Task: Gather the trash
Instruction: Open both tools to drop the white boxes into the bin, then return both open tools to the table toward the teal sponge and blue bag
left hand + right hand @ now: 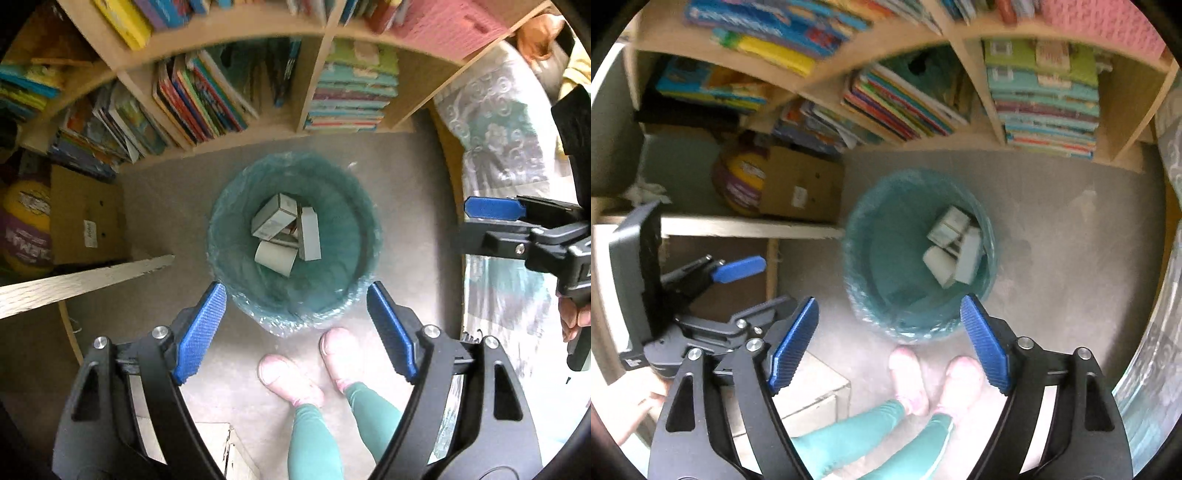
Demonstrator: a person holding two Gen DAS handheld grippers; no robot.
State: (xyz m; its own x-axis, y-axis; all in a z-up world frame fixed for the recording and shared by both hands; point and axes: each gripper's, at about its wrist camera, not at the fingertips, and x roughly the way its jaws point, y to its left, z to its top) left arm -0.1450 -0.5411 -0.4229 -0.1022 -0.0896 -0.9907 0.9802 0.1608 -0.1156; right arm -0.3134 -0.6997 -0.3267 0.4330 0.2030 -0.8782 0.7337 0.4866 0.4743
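Both wrist views look down from above onto the lined bin (295,236) (918,254) and bookshelf (229,140)

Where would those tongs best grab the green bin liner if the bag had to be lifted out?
Take the crinkled plastic folded over the rim of the bin liner, on the near side by the pink shoes. Come straight down, one finger inside and one outside the rim. There the film bunches loosely, probably giving something to pinch; the inner walls look smooth, and the cardboard boxes cover the bottom.

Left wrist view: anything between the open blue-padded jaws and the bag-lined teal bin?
Nothing. The left gripper hangs empty above the teal bin; small cardboard boxes lie inside.
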